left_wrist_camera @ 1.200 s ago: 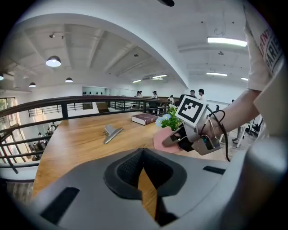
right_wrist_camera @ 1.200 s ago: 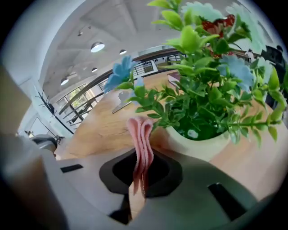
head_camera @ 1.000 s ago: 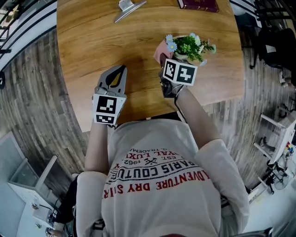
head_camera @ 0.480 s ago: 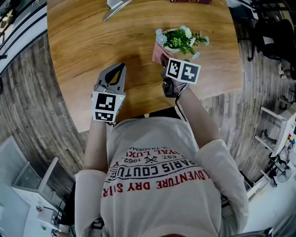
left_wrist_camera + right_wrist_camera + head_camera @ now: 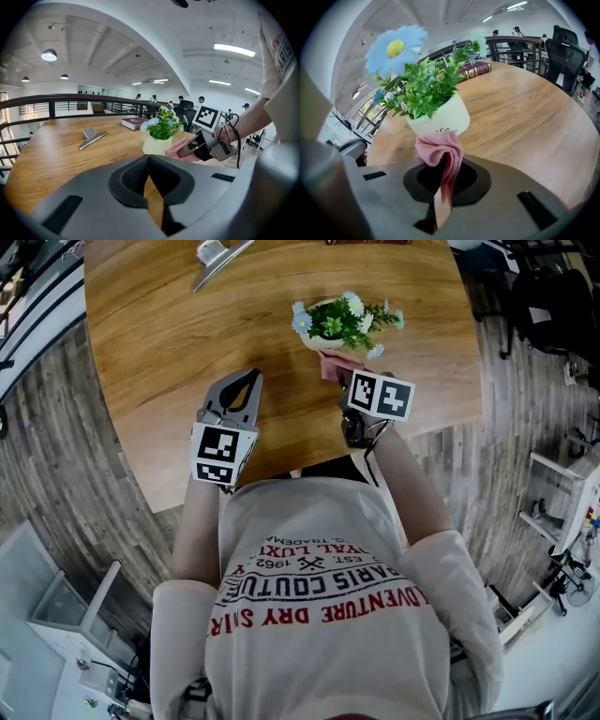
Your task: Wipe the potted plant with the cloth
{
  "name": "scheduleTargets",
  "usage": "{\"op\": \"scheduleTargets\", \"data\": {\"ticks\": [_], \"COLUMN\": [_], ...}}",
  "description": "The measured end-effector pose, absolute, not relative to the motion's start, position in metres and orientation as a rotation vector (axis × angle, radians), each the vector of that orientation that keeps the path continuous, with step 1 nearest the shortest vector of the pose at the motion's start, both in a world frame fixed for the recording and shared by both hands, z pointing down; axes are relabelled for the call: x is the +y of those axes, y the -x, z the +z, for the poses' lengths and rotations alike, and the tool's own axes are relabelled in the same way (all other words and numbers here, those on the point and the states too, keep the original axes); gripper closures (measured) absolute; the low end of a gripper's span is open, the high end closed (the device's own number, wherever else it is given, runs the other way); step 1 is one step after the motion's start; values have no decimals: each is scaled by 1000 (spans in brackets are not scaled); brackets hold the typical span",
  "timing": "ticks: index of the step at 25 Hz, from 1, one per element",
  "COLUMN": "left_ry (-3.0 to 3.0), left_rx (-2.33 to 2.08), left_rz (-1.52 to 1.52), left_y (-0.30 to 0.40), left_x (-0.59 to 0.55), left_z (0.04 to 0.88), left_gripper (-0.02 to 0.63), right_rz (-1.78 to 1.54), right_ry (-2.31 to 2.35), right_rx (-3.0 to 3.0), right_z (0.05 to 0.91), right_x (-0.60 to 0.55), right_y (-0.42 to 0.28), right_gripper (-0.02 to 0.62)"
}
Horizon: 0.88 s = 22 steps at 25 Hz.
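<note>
right hand-held gripper (image 5: 439, 206): clenched on pink cloth (image 5: 440, 150), its fold pressed to potted plant (image 5: 436, 105) low on the front, for wiping | potted plant: upright on wooden surface (image 5: 525, 117) | left hand-held gripper (image 5: 149, 185): clenched, empty, parked aside, clear of the wiping

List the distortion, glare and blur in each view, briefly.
Head view: fisheye bends the table edges; light is even, without glare. Left gripper view: ceiling lamps bloom white, the railing bows, corners go black. Right gripper view: the near blue flower looms oversized and slightly soft; the cloth is crisp.
</note>
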<state>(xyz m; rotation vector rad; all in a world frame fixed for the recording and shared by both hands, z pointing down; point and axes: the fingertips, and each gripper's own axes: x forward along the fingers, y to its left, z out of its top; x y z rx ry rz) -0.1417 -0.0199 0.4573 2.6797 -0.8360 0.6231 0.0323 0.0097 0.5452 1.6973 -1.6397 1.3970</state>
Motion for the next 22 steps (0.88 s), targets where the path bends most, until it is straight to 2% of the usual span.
{"op": "scheduleTargets", "data": {"ticks": [4,6,8,15,19,22], "left_ry": [-2674,-2675,-2684,-2733,-2787,-2824], "left_rx": [-819,-792,-769,-777,-751,-687], "left_rz": [540,522,528,559,622,641], "left_y": [121,107,93,48,26,14], "left_x": [-20,-19,-18,-29,-41,-52], "left_z": [453,454,458,476,488,490], "left_gripper": [574,433,400,199,143,126], "right_rz": [1280,1204,1132,991,960,934], "right_ry": [-1657,-1656,-1662,-1602,-1540,-1506], "right_rx": [-1664,-1694,-1714,-1794,-1837,-1874], "right_z": [534,528,523,520,525,530], "right_x": [24,25,22,-6,-19,-33], "right_y": [-61,-80,-100,-143,-157,-161], "right_gripper": [558,558,558,558,558,558]}}
